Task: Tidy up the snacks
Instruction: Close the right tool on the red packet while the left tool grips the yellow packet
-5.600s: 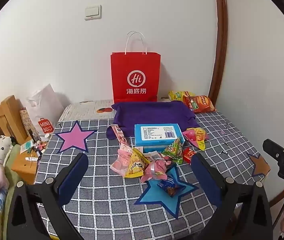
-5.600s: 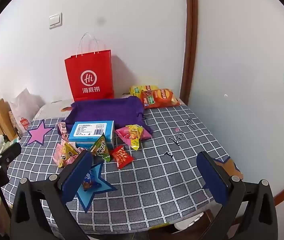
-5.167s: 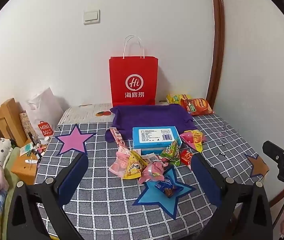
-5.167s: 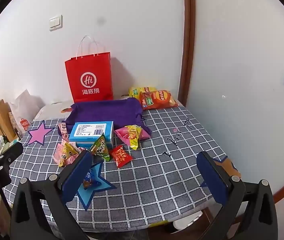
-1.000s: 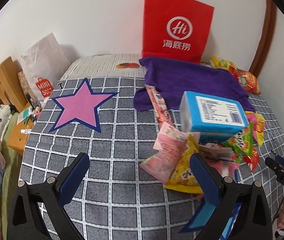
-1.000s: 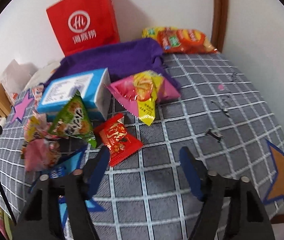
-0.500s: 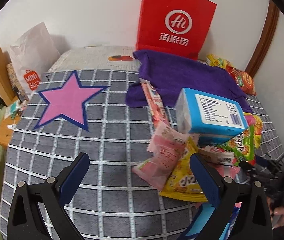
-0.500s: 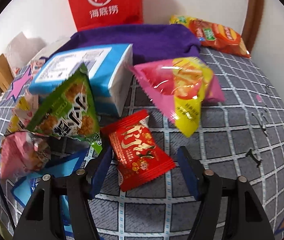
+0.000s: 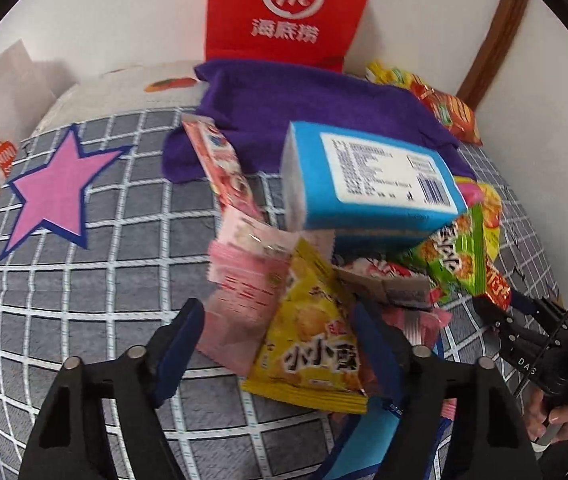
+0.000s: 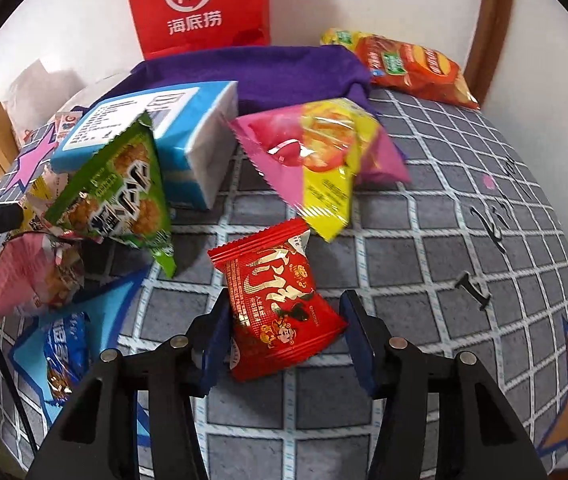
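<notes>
Red foil snack packet with gold lettering [image 10: 280,304]: lies flat on the grey grid-patterned worktop [image 10: 424,216], between the blue pads of the right tongs [image 10: 286,340]. Tongs apart, straddling the packet; whether the pads touch the wrapper cannot be told.

Yellow crisp packet with black characters [image 9: 312,336] and pink printed sachet [image 9: 244,292]: overlapping, at the near edge of the snack heap, between the spread pads of the left tongs [image 9: 280,344]. Tongs apart, nothing clamped.

Heap, outward: green triangular cracker bag [image 10: 120,188], leaning on the blue and white carton [image 10: 164,132]; pink and yellow sweet bag [image 10: 316,152], just beside the carton; crumpled pink wrapper [image 10: 36,276] and small blue packet [image 10: 64,352] on the light blue paper star [image 10: 112,304]; long red and pink strip packet [image 9: 220,164], one end on the purple cloth [image 9: 308,108]. Two crisp bags, orange-red [image 10: 412,68] in front, at the far corner. Red paper carrier bag with white logo [image 10: 200,4], upright against the wall behind the cloth. Pink paper star [image 9: 52,192], bare, well apart from the heap.

Progress, judged: sorting barely begun; nearly all snacks sit in one loose pile, none visibly grouped or bagged.

Pose: both tongs low and angled down over the worktop, right lined up on the red packet, left over the yellow and pink pair.
</notes>
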{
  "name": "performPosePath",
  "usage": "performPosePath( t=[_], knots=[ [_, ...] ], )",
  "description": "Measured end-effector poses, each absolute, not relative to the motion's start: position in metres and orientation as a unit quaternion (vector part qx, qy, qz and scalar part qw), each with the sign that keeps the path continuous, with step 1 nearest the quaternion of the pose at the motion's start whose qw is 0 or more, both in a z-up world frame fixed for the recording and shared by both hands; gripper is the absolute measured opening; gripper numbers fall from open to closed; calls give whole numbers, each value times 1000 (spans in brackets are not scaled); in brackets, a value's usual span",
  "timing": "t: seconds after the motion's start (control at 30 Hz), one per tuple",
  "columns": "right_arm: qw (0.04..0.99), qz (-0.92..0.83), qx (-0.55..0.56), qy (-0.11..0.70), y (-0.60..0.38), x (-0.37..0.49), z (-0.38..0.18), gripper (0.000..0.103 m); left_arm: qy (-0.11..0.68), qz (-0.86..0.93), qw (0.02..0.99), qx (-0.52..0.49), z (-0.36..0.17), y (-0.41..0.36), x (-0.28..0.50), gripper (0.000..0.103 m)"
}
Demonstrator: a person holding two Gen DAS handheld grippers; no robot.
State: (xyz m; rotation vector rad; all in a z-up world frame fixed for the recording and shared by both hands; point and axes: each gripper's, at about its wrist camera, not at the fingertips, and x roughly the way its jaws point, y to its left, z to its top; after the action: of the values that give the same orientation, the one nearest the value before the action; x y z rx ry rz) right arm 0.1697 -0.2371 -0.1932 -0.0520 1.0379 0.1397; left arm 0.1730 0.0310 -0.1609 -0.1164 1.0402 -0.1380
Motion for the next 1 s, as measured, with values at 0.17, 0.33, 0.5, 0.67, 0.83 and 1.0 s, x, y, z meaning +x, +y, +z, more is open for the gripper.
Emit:
performPosePath(
  t=[0.17,0.33,0.5,0.67,0.83,1.0],
  knots=[
    [869,64,-25,491,-239,165,-194,53,508,-81,856,-48,-167,21,174,58],
    [867,66,-27,493,-239,165,-194,53,509,-76,857,-30,-169,16,176,45],
    [868,63,-24,492,-241,159,-188,52,509,-85,855,-46,-163,21,171,35],
    [873,61,-12,484,-244,153,-172,52,492,-81,866,-46,-141,27,161,35],
    [883,52,-6,466,-244,148,-147,52,469,-75,879,-38,-113,35,153,35],
    [893,46,17,447,-250,152,-117,52,444,-64,893,-30,-87,46,155,35]
  ],
)
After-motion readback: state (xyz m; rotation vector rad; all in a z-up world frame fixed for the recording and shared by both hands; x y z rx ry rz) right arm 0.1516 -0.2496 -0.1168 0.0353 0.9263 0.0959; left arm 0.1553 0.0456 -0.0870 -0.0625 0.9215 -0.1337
